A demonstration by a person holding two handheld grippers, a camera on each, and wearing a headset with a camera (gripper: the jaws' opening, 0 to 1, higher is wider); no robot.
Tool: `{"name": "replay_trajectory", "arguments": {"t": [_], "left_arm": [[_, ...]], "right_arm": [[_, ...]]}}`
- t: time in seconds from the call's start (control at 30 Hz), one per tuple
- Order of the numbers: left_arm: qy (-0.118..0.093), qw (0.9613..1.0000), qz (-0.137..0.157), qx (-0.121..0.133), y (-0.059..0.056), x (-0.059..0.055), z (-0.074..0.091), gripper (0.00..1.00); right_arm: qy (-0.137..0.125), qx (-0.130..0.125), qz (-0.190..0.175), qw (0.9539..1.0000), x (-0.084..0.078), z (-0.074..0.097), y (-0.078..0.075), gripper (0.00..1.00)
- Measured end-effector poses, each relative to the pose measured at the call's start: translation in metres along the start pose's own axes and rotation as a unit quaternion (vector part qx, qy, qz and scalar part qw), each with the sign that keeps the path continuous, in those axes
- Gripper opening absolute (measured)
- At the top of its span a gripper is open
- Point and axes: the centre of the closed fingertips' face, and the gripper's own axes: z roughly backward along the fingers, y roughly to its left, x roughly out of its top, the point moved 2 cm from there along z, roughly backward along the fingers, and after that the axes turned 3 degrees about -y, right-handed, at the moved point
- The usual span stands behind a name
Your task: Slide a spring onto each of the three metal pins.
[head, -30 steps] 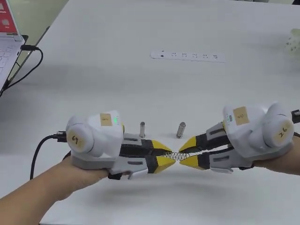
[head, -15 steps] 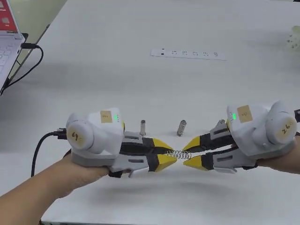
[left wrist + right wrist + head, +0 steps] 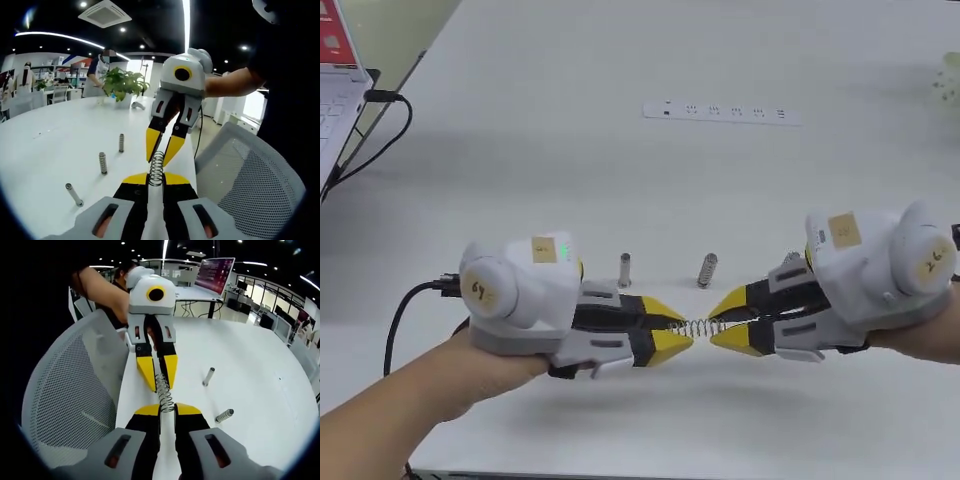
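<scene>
Head view | left gripper (image 3: pixel 688 332) and right gripper (image 3: pixel 712 327) level, tip to tip | both sets of fingers (image 3: pixel 665 311) pinch one spring (image 3: pixel 701 326)

A power strip (image 3: pixel 721 112) lies far back, laptop (image 3: pixel 335 100) and cable (image 3: pixel 382 97) at left.

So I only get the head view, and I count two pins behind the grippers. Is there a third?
Observer: Yes, the left gripper view shows a third pin, last in the row beyond the sprung pin.
Visitor: Is anyone else around?
Observer: A person stands by a potted plant at the table's far end.
Visitor: And near the worker?
Observer: A mesh chair by the table's edge, in the right gripper view.
</scene>
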Motion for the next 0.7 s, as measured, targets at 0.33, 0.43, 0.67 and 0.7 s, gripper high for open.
{"name": "replay_trajectory", "arguments": {"t": [0.33,0.43,0.67,0.7], "left_arm": [[0.007,1.0000,0.000,-0.001,0.002,-0.005,0.001,0.02],[0.014,0.9999,-0.003,-0.002,0.002,-0.008,0.001,0.02],[0.018,0.9998,-0.007,-0.004,0.002,-0.009,0.000,0.02],[0.018,0.9998,-0.008,-0.005,0.002,-0.009,-0.001,0.02]], "right_arm": [[-0.004,0.011,0.006,0.9999,0.012,0.001,0.004,0.07],[-0.012,0.016,0.005,0.9998,0.017,0.001,0.005,0.07],[-0.037,0.023,-0.001,0.9991,0.033,-0.001,0.007,0.07],[-0.037,0.023,-0.001,0.9991,0.034,-0.001,0.007,0.07]]}}
